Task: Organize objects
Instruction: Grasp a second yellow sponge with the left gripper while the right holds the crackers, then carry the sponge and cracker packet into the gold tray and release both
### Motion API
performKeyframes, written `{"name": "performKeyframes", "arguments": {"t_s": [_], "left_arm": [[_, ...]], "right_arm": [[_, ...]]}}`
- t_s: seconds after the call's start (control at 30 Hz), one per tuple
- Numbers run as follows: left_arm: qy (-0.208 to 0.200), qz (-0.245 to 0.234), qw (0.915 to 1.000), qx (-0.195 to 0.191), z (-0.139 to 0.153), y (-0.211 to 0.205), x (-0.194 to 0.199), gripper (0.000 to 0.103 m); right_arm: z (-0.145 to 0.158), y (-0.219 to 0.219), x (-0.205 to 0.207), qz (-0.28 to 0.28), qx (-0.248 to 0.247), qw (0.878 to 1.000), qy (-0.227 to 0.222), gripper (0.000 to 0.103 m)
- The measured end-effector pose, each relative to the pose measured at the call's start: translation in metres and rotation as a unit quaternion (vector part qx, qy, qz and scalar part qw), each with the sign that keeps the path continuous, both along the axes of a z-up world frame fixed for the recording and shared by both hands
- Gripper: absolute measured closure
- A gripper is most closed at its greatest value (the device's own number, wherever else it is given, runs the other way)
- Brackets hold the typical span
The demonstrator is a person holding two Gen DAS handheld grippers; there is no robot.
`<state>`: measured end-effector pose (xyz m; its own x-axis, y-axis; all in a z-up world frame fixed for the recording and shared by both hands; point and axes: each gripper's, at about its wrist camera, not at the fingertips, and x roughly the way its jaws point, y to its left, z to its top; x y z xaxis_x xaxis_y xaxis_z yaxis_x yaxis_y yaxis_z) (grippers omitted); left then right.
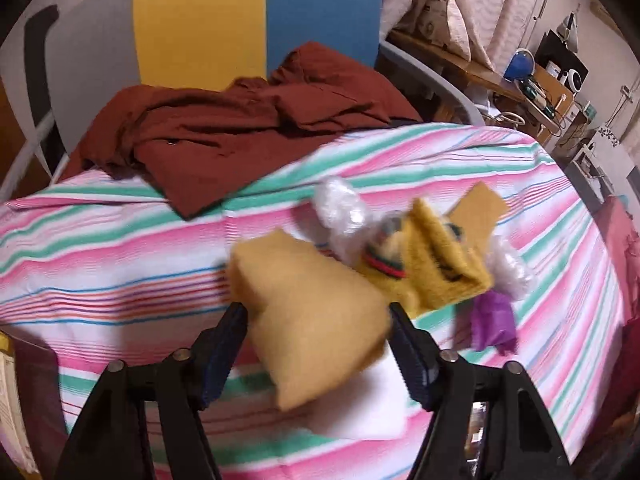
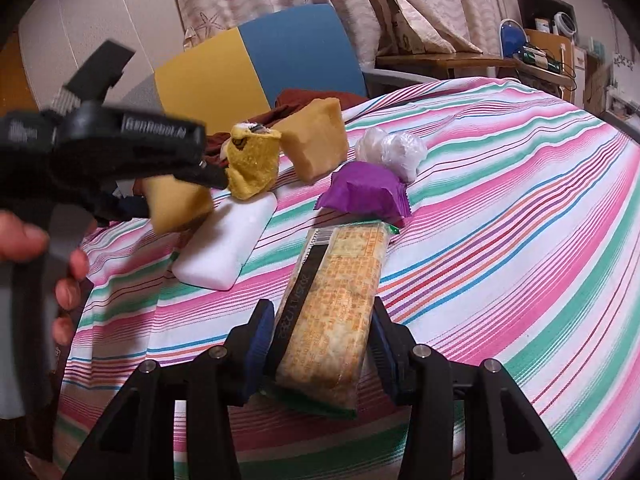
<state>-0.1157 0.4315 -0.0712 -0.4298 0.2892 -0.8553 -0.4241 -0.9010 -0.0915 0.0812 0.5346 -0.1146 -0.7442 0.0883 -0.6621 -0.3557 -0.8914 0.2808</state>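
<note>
Two grippers are seen over a surface covered with a soft striped cloth [image 2: 500,208] in pink, green and white. A long flat cracker pack [image 2: 332,316] in shiny wrap is squeezed between the blue pads of the right gripper [image 2: 320,332]. A tan sponge block [image 1: 316,320], soft and squarish, is seen between the fingers of the left gripper [image 1: 316,320]; whether it is pinched tight cannot be told, as the picture is blurred. Under that block, a smooth white foam slab [image 2: 228,248] is laid flat. Just past the left gripper, a fuzzy yellow cloth [image 1: 436,264] is bunched up. Ahead of the right gripper, a crinkly purple wrapper [image 2: 366,194] and lumpy clear plastic balls [image 2: 394,150] are found. Far behind, a rumpled dark red garment [image 1: 240,136] is piled.
</note>
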Motion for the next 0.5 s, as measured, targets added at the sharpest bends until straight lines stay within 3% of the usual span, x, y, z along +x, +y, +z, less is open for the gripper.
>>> {"name": "performKeyframes", "arguments": {"t_s": [0.13,0.23,0.5], "left_arm": [[0.019,-0.025,0.9992,0.025,-0.003,-0.021,0.008,0.047],[0.033,-0.048,0.9981,0.017,-0.007,-0.027,0.019,0.051],[0.028,-0.043,0.9977,0.044,-0.019,-0.056,0.035,0.055]], "right_arm": [[0.0,0.001,0.0,0.0,-0.002,1.0,0.002,0.055],[0.0,0.0,0.001,0.0,-0.001,1.0,0.002,0.055],[0.0,0.001,-0.001,0.0,0.004,1.0,0.0,0.055]]}}
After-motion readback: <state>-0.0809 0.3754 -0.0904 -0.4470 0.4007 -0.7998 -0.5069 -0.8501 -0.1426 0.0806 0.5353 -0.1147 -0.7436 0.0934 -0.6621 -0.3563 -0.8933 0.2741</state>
